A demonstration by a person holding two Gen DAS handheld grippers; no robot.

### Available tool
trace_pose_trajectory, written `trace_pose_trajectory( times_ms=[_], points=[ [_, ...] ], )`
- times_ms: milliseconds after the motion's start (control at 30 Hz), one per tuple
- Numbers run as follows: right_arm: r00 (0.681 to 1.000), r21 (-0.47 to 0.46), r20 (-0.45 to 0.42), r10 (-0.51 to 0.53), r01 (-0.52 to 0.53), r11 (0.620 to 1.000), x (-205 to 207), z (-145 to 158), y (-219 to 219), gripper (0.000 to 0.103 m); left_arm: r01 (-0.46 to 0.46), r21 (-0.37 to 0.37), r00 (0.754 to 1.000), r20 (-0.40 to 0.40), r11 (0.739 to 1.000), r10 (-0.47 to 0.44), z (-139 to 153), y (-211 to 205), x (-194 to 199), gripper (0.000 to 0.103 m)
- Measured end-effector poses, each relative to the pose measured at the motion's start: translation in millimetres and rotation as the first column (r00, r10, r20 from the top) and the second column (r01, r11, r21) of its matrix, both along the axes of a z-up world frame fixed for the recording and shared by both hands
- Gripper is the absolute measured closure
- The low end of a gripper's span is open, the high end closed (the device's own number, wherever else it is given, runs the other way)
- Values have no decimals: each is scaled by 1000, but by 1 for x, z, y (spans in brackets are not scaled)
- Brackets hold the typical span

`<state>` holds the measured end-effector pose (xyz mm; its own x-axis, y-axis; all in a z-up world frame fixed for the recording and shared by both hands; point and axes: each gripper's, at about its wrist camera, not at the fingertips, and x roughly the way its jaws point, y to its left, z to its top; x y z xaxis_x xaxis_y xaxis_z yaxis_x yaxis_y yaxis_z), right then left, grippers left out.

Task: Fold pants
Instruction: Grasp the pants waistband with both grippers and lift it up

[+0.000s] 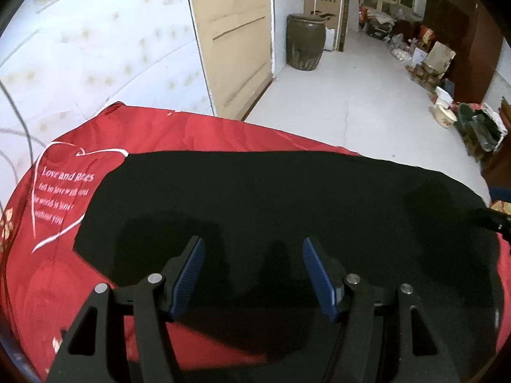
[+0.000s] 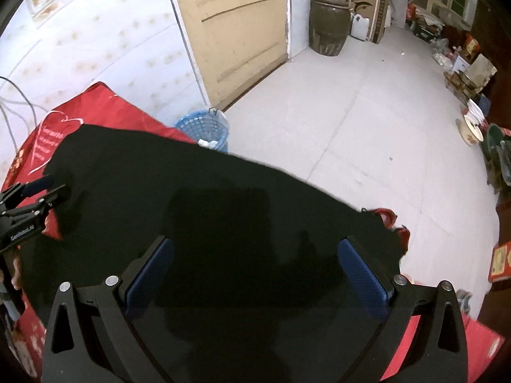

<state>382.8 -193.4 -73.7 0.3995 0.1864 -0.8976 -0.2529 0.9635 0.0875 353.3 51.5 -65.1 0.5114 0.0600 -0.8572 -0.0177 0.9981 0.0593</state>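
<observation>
Black pants point(image 1: 271, 198) lie spread flat on a red cloth point(image 1: 198, 131) printed with white lettering. My left gripper point(image 1: 254, 245) hovers over their near left part, its blue-padded jaws wide apart and empty. In the right wrist view the same pants point(image 2: 198, 185) stretch across the red cloth point(image 2: 92, 105) towards the far edge. Above the right part of the pants my right gripper point(image 2: 255, 245) is open, holding nothing. The left gripper point(image 2: 35, 198) shows at that view's left edge, over the pants' left end. A tip of the right gripper point(image 1: 491, 218) shows at the left view's right edge.
A blue plastic basket point(image 2: 204, 129) stands on the floor just beyond the table's far edge. Behind it are a tan door point(image 2: 230, 28), a papered wall, a dark ceramic jar point(image 2: 327, 25) and cardboard boxes. Clutter lines the room's right side point(image 1: 447, 73). The grey floor is open between.
</observation>
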Motion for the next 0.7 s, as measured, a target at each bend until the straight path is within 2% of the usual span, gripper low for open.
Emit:
trace_pose_trajectory(
  times_ms=[67,133,233,267,300,400,500,533,567,600,633,667,700],
  points=[
    [1000,-16,-4,19,-19,1000,14,-9,2,2,-15,4,1000,-11,1000,15,-8,3,10,36],
    [999,-29,-15,31,-31,999,28,-18,3,9,-23,14,999,-23,1000,24,-17,5,18,36],
    [999,-53,-39,29,-31,998,43,-33,5,24,-4,67,1000,-25,998,6,-27,1,24,36],
    [998,-60,-55,31,-34,998,46,-38,6,35,10,91,1000,-20,996,-8,-28,-3,25,35],
    [997,-65,-71,40,-44,997,48,-44,9,39,20,108,1000,-20,994,-18,-29,-7,25,34],
    [994,-63,-86,64,-70,996,50,-49,13,40,40,166,999,1,985,-41,-34,-15,23,31],
    [994,-32,-88,68,-71,997,52,-45,10,44,20,150,1000,7,988,-22,-34,-15,26,32],
    [994,-25,-82,72,-74,997,52,-45,11,46,25,145,1000,6,989,-26,-33,-15,27,38],
    [995,-23,-73,72,-74,997,53,-43,11,57,36,135,999,5,990,-37,-33,-16,28,44],
    [996,-28,-62,69,-71,997,55,-41,13,76,55,117,998,0,992,-55,-32,-20,27,60],
    [996,-31,-55,63,-65,997,57,-39,14,82,76,103,997,-8,992,-75,-31,-24,27,81],
    [996,-30,-56,64,-66,997,57,-38,14,83,102,98,995,-13,990,-101,-32,-31,27,92],
    [996,-40,-44,75,-76,996,56,-38,16,85,124,128,992,-18,984,-123,-33,-41,26,100]
  ],
)
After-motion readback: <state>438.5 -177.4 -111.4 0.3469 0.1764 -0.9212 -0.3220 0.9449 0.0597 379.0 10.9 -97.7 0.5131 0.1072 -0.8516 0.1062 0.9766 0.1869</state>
